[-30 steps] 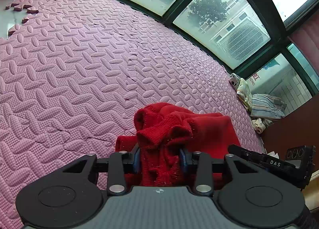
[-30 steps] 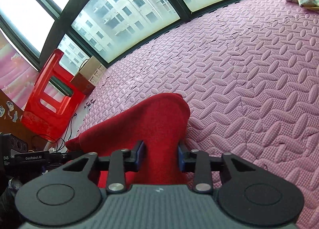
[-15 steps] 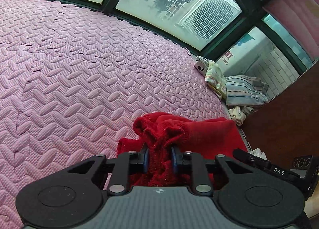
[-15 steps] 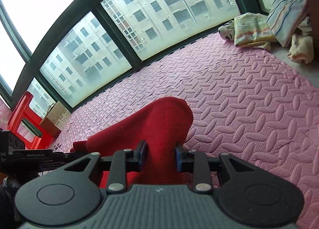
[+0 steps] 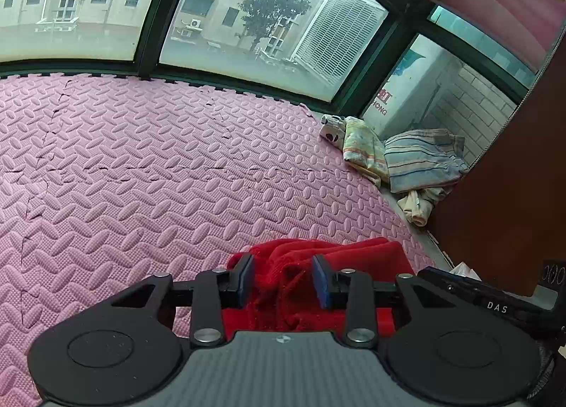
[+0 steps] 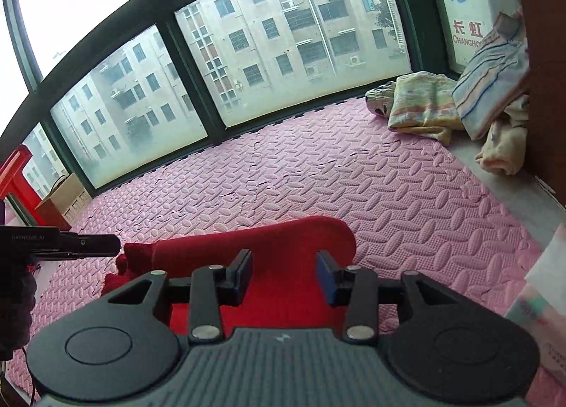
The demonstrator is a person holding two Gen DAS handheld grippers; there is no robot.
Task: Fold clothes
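A red knit garment [image 5: 318, 265] lies bunched on the pink foam mat [image 5: 159, 177], right in front of my left gripper [image 5: 283, 279]. The left jaws stand open with the crumpled red fabric between them. In the right wrist view the same red garment [image 6: 283, 251] lies flatter under my right gripper [image 6: 284, 274], whose jaws are open too. The left gripper's body [image 6: 60, 246] shows at the left edge of the right view. The right gripper's body [image 5: 495, 295] shows at the right of the left view.
A heap of other clothes lies by the far right corner: a striped one [image 5: 421, 159], a pale patterned one [image 5: 361, 145]. A brown cabinet [image 5: 513, 177] stands at the right. Windows run along the mat's far edge. A red stool [image 6: 14, 177] and a cardboard box [image 6: 63, 198] stand at the left.
Both grippers have opened and let go of the red garment, which has dropped lower onto the mat. Both cameras have tilted up toward the windows.
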